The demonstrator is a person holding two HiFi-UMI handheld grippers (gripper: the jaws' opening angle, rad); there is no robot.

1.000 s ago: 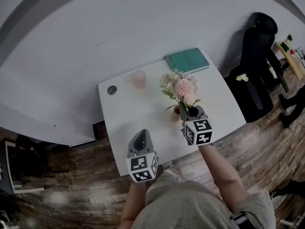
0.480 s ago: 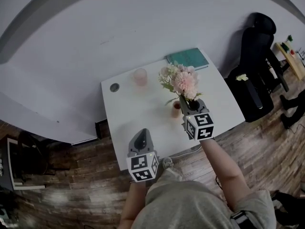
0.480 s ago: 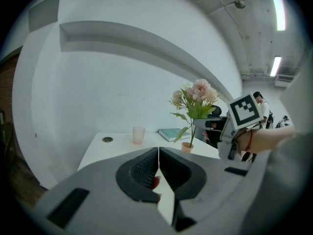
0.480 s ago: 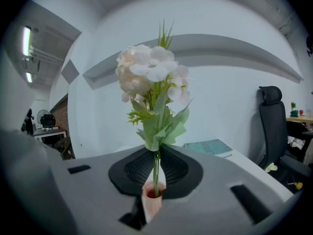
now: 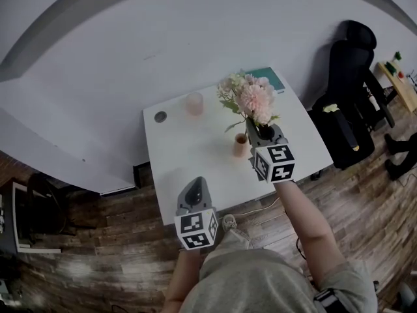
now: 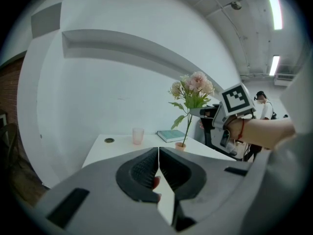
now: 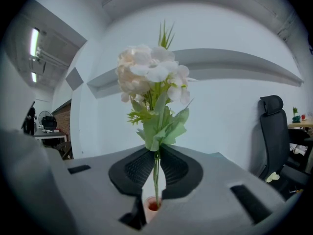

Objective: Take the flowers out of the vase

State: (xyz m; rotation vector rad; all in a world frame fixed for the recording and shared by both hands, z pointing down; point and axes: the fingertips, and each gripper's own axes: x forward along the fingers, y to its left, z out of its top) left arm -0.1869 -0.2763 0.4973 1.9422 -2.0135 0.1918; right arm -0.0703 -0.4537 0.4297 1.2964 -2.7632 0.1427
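Right claw, lower centre of the right gripper view: jaws nearly closed, clamped on the thin green stem of the flowers. The blooms stand upright above the jaws, and the stem's lower end meets the mouth of the small orange vase directly below. Head view: vase upright at the centre of the white bench, with the flowers above it. Left claw, lower centre of its view: jaws pressed together, nothing held, at the bench's lower edge. Pink cup and teal book lie along the upper edge.
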